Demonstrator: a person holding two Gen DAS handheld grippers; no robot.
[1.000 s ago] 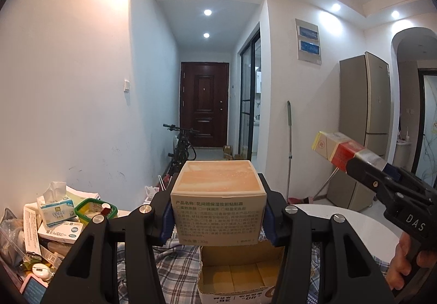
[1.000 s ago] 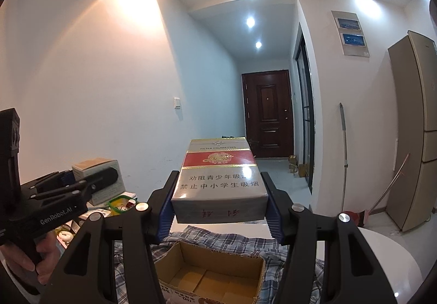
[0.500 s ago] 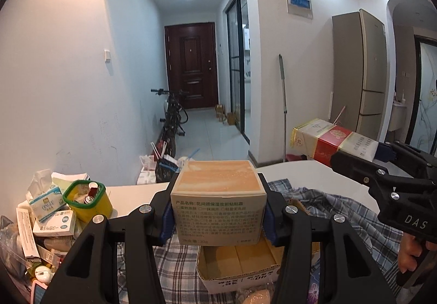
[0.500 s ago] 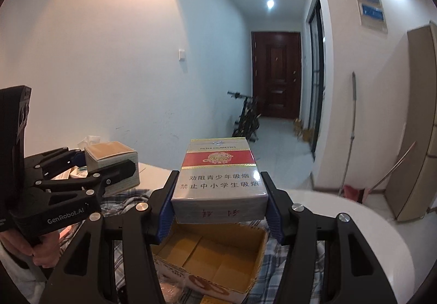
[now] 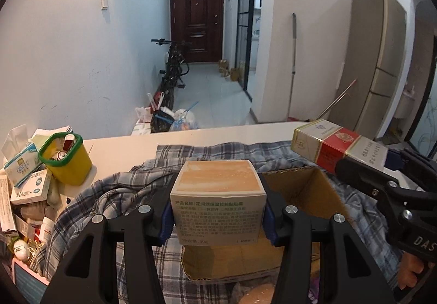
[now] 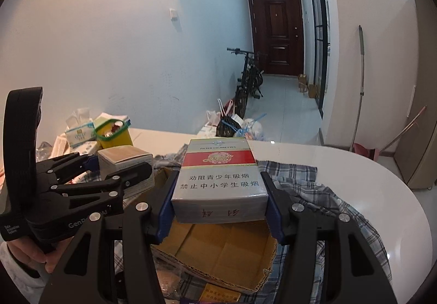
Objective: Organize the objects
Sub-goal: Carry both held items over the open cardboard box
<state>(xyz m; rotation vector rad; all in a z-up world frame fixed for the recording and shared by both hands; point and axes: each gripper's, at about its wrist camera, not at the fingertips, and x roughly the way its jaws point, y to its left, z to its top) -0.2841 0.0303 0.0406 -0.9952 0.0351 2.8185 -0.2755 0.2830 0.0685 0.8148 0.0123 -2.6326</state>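
Note:
My left gripper [image 5: 218, 219] is shut on a small beige cream box [image 5: 218, 203] with printed text on its front, held above an open cardboard box [image 5: 306, 194]. The same cream box [image 6: 124, 164] and left gripper [image 6: 120, 167] show at the left of the right wrist view. My right gripper [image 6: 220, 205] is shut on a silver and red cigarette carton [image 6: 218, 178], held over the cardboard box [image 6: 218, 254], whose inside shows nothing. In the left wrist view that carton [image 5: 338, 145] juts in from the right, above the box's right flap.
The cardboard box lies on a blue plaid cloth [image 5: 114, 194] spread over a white round table [image 6: 341, 167]. A yellow tub with a green rim [image 5: 64, 159], tissue packs and small boxes [image 5: 24, 183] crowd the table's left side. A hallway with a bicycle [image 5: 174, 66] lies beyond.
Both grippers have tipped downward and sunk toward the table, each keeping its box. The cardboard box and plaid cloth now fill more of both views.

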